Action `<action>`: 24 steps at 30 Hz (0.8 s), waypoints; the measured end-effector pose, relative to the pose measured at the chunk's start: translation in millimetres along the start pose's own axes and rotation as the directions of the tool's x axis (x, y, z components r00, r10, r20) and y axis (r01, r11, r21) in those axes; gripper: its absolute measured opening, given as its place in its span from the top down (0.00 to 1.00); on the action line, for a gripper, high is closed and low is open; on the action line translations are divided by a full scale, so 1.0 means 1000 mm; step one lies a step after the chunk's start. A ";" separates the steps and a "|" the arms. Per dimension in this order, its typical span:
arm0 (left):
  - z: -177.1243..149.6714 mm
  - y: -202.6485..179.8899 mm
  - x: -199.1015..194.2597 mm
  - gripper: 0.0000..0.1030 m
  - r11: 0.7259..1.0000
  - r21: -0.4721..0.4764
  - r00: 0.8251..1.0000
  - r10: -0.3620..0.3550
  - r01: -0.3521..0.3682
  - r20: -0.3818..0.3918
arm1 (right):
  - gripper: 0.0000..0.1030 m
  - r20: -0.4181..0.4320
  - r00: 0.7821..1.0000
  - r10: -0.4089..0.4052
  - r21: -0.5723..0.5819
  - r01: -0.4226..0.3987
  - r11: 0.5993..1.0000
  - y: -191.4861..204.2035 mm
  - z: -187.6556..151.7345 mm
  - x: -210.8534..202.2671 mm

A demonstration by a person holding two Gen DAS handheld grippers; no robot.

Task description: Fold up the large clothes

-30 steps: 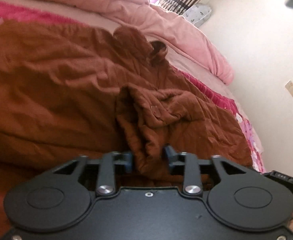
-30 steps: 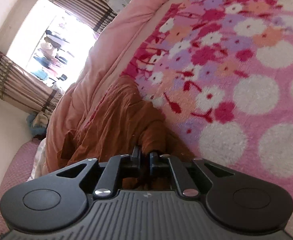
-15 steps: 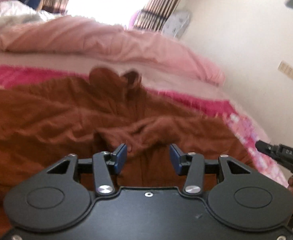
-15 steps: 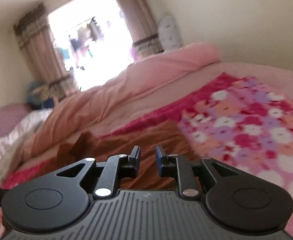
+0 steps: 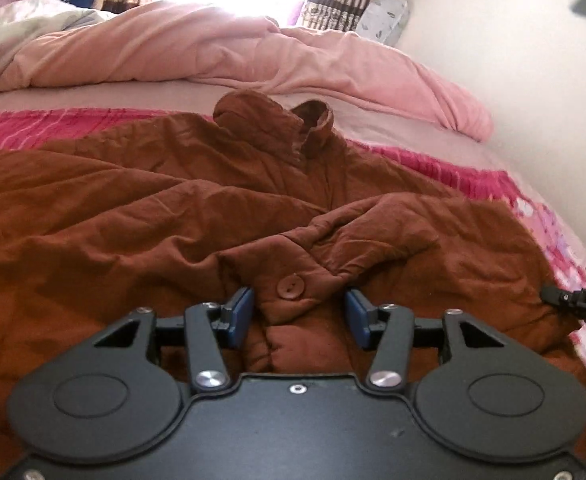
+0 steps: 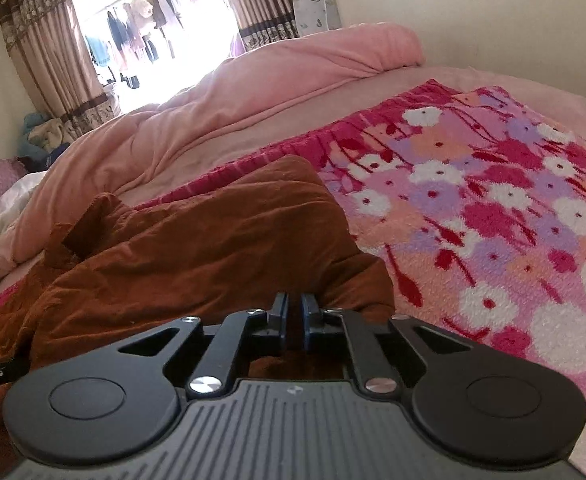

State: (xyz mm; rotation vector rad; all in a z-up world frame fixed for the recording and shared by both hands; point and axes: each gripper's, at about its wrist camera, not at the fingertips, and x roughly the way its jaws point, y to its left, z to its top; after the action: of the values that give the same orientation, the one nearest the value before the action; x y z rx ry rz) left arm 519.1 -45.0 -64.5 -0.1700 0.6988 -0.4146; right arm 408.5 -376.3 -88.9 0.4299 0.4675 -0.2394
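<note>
A large brown padded coat (image 5: pixel 141 216) lies spread on the bed, collar (image 5: pixel 277 120) at the far side. A sleeve is folded across its front, its buttoned cuff (image 5: pixel 289 288) lying between the fingers of my left gripper (image 5: pixel 297 316), which is open. The tip of the right gripper (image 5: pixel 573 300) shows at the coat's right edge. In the right wrist view the coat (image 6: pixel 197 256) fills the lower left. My right gripper (image 6: pixel 294 316) is shut with its jaws nearly together at the coat's right edge; whether cloth is pinched is hidden.
A floral pink blanket (image 6: pixel 493 216) covers the bed under the coat. A pink duvet (image 5: pixel 253 56) is heaped along the far side. A wall (image 5: pixel 513 40) runs along the right. A window with striped curtains (image 6: pixel 49 56) is behind the bed.
The left gripper has opened wider and lowered, so the sleeve cuff now lies flat between its fingers. The right gripper opened half a second ago and has shut again at the coat's edge.
</note>
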 end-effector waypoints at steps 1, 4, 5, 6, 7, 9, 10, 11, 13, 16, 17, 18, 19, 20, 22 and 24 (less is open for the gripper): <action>0.001 0.000 -0.009 0.55 1.000 -0.008 1.000 -0.009 0.010 0.015 | 0.83 0.005 1.000 0.005 0.003 -0.005 1.000 0.001 0.002 -0.006; -0.002 -0.013 -0.042 0.54 0.999 0.041 0.997 -0.010 0.007 0.074 | 0.77 0.052 0.998 0.037 0.003 -0.037 0.999 0.004 0.008 -0.030; -0.004 -0.018 -0.051 0.53 0.998 0.063 0.996 -0.013 0.008 0.090 | 0.76 0.067 0.997 0.046 -0.010 -0.045 0.999 0.007 0.009 -0.038; -0.006 -0.023 -0.058 0.53 0.997 0.081 0.995 -0.029 0.021 0.100 | 0.76 0.078 0.996 0.050 -0.026 -0.048 0.999 0.010 0.009 -0.046; -0.009 -0.027 -0.062 0.53 0.995 0.093 0.994 -0.047 0.037 0.101 | 0.75 0.084 0.995 0.052 -0.039 -0.049 0.998 0.012 0.008 -0.051; -0.014 -0.035 -0.063 0.52 0.991 0.113 0.994 -0.075 0.066 0.079 | 0.74 0.080 0.995 0.064 -0.063 -0.059 0.996 0.015 0.006 -0.057; -0.016 -0.037 -0.059 0.52 0.990 0.121 0.995 -0.078 0.070 0.064 | 0.74 0.070 0.995 0.069 -0.068 -0.065 0.996 0.016 0.005 -0.057; -0.019 -0.039 -0.055 0.52 0.990 0.129 0.996 -0.071 0.063 0.051 | 0.74 0.058 0.996 0.073 -0.072 -0.069 0.995 0.017 0.003 -0.056; -0.027 -0.037 -0.046 0.52 0.991 0.126 0.999 -0.039 0.035 0.025 | 0.74 0.036 0.997 0.064 -0.078 -0.061 0.995 0.015 -0.001 -0.050; -0.031 -0.030 -0.028 0.52 0.995 0.095 1.000 -0.022 0.023 -0.007 | 0.74 -0.003 1.000 0.030 -0.061 -0.030 0.998 0.008 -0.007 -0.036; -0.033 -0.029 -0.026 0.51 0.995 0.093 1.000 -0.019 0.019 -0.005 | 0.74 -0.018 1.000 0.019 -0.052 -0.020 0.998 0.004 -0.009 -0.031; -0.034 -0.029 -0.022 0.51 0.995 0.095 1.000 -0.016 0.016 -0.002 | 0.74 -0.030 0.999 0.011 -0.046 -0.012 0.999 0.001 -0.011 -0.026; -0.034 -0.029 -0.020 0.51 0.995 0.094 1.000 -0.014 0.014 -0.001 | 0.75 -0.042 0.999 0.009 -0.038 -0.010 0.999 -0.004 -0.014 -0.020; -0.035 -0.029 -0.018 0.51 0.995 0.097 1.000 -0.012 0.012 0.001 | 0.75 -0.044 0.999 0.015 -0.030 -0.016 0.999 -0.007 -0.016 -0.017; -0.035 -0.031 -0.017 0.51 0.994 0.108 1.000 -0.005 0.005 0.006 | 0.75 -0.033 0.999 0.026 -0.022 -0.027 0.999 -0.010 -0.019 -0.014; -0.035 -0.033 -0.015 0.51 0.994 0.111 1.000 -0.001 0.000 0.006 | 0.75 -0.026 0.999 0.020 -0.035 -0.021 0.999 -0.008 -0.020 -0.014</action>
State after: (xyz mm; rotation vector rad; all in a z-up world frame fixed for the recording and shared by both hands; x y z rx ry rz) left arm 475.4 -68.5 -73.0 -0.0667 0.6676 -0.4520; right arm 386.2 -372.3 -101.1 0.4033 0.4918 -0.2052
